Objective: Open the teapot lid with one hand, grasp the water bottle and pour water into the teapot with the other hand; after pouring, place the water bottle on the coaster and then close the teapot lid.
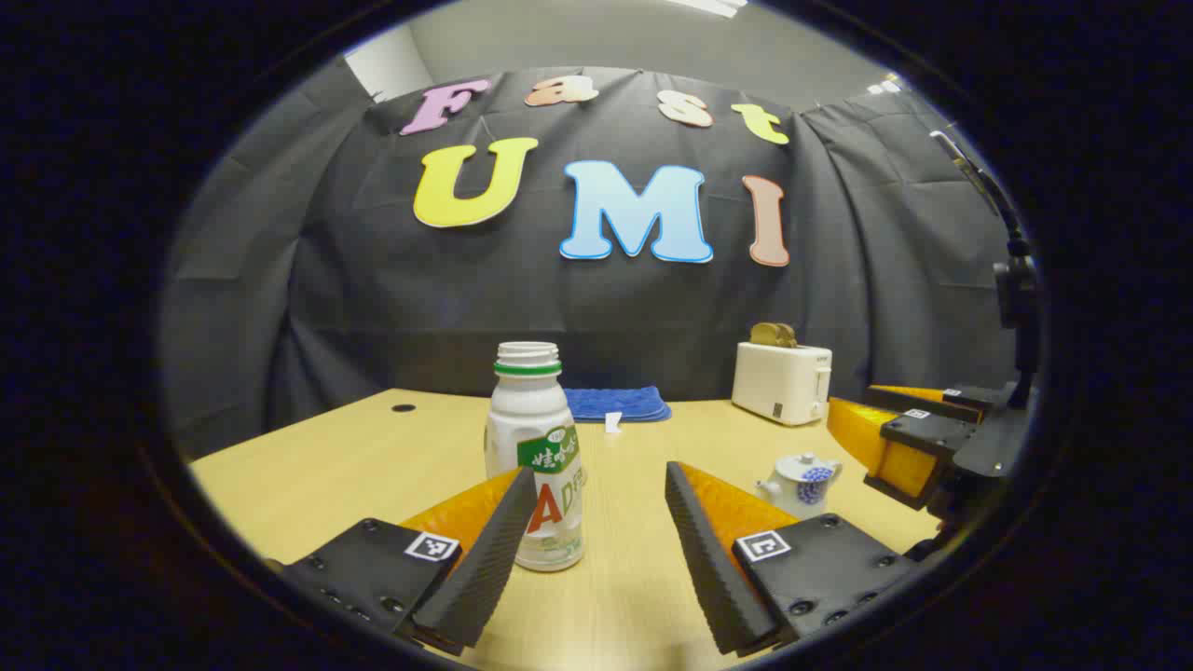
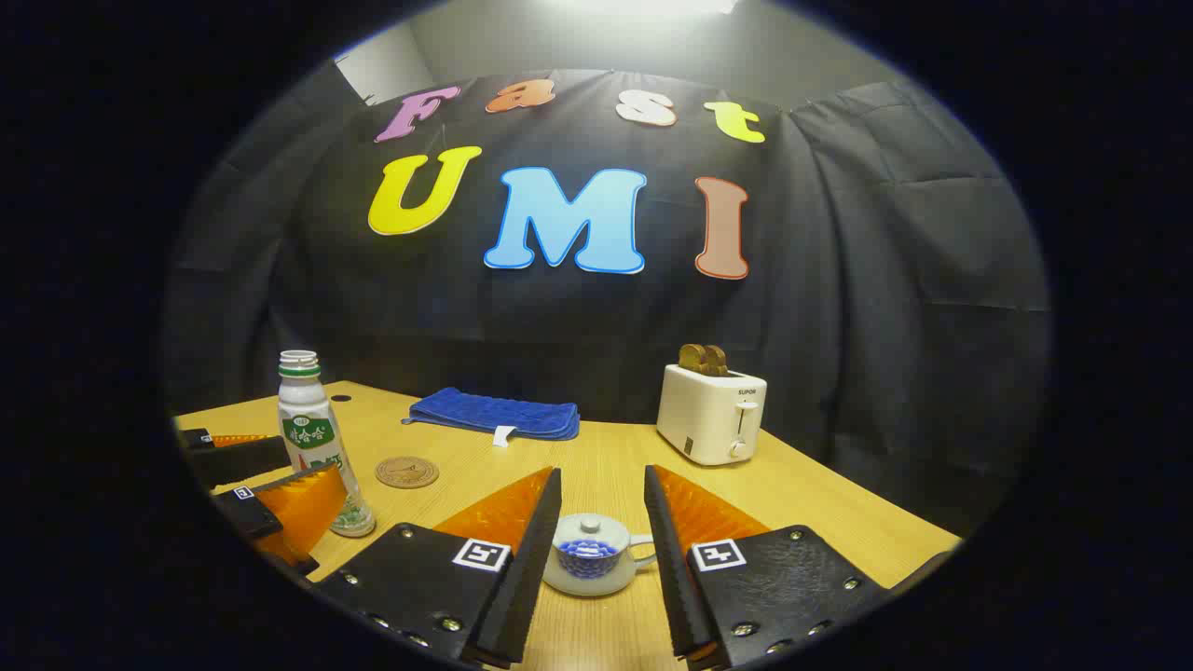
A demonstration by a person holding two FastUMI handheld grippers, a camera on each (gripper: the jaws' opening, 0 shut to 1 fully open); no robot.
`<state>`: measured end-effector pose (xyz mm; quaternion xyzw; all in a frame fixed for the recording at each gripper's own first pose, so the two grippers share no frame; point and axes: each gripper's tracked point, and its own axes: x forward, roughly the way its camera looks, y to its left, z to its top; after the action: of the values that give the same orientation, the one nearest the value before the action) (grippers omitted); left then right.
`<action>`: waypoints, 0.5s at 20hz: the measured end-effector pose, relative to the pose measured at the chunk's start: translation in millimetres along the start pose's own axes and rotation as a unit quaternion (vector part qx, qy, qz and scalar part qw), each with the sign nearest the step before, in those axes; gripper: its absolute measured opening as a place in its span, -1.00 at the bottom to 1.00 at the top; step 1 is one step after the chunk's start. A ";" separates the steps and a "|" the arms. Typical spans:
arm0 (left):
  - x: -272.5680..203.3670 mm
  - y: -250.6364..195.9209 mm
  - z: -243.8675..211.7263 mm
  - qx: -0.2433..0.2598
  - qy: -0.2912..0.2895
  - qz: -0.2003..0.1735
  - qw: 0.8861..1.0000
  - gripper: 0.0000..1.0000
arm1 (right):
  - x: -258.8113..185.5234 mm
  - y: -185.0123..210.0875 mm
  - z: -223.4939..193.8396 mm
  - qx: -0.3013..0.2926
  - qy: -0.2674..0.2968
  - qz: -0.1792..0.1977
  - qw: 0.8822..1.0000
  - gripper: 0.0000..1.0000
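My left gripper (image 1: 589, 522) is open, jaws wide, w/ the water bottle (image 1: 533, 447) standing uncapped between them, nearer one finger, not yet clamped. Right gripper (image 2: 601, 531) also open, straddling the small teapot (image 2: 593, 552) low on the worktop (image 2: 596, 447), lid still on. I judge this the approach stage: both grasps pending. Next I'd need the right to close on the lid knob and lift, the left to squeeze the bottle mid-body. Both grippers are held low and roughly level, pointing at the back wall. Coaster (image 2: 406, 472) sits just beside the bottle; blue cloth (image 2: 494, 416) and toaster (image 2: 710, 415) farther back.
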<state>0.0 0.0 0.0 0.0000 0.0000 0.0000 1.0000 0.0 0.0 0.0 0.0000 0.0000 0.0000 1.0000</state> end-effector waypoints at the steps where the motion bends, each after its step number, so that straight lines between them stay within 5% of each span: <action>1: -0.4 6.5 1.9 0.006 -0.002 0.009 1.000 0.86 | 4.4 2.0 -4.7 0.002 0.008 0.004 1.000 0.12; 10: 1.2 15.6 6.4 -0.009 -0.001 0.002 1.000 0.84 | 21.1 2.4 -20.1 0.002 0.049 0.015 0.999 0.12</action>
<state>1.2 15.6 6.4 -0.0092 -0.0009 0.0019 1.0000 21.1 2.4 -20.1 0.0023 0.0492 0.0148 0.9987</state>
